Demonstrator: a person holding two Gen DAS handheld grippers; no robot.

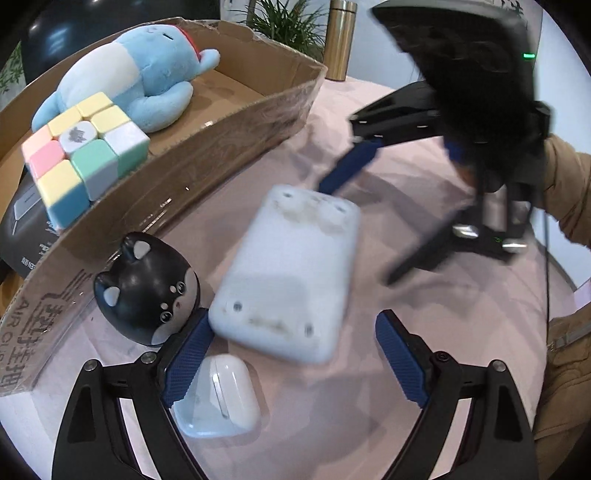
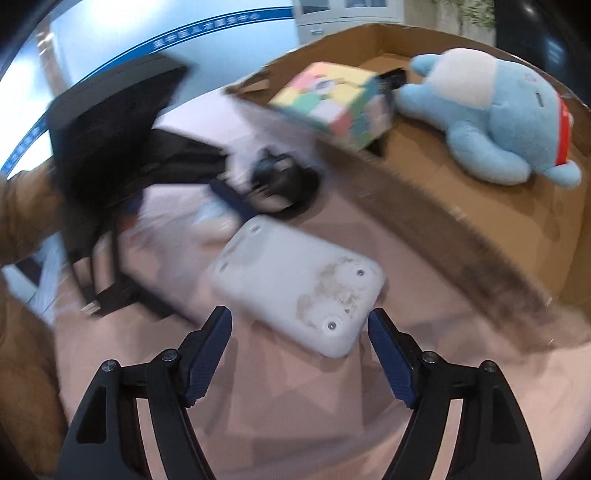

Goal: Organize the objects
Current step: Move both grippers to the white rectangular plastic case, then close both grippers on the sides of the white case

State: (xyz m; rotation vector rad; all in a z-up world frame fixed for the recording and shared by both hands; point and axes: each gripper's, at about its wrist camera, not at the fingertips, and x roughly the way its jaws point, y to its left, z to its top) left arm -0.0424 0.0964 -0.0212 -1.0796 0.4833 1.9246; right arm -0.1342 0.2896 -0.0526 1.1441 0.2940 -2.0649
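A white flat device lies face down on the pink cloth, between both grippers; it also shows in the right wrist view. My left gripper is open, its left finger touching the device's near corner. A white earbuds case lies under that finger. A black cat figurine stands just left. My right gripper is open at the device's other end; it appears blurred in the left wrist view. The cardboard box holds a pastel cube and a blue plush.
A gold bottle and a plant stand behind the box. A black item lies in the box under the cube. The box wall runs along the right of the device. A tan sleeve is at right.
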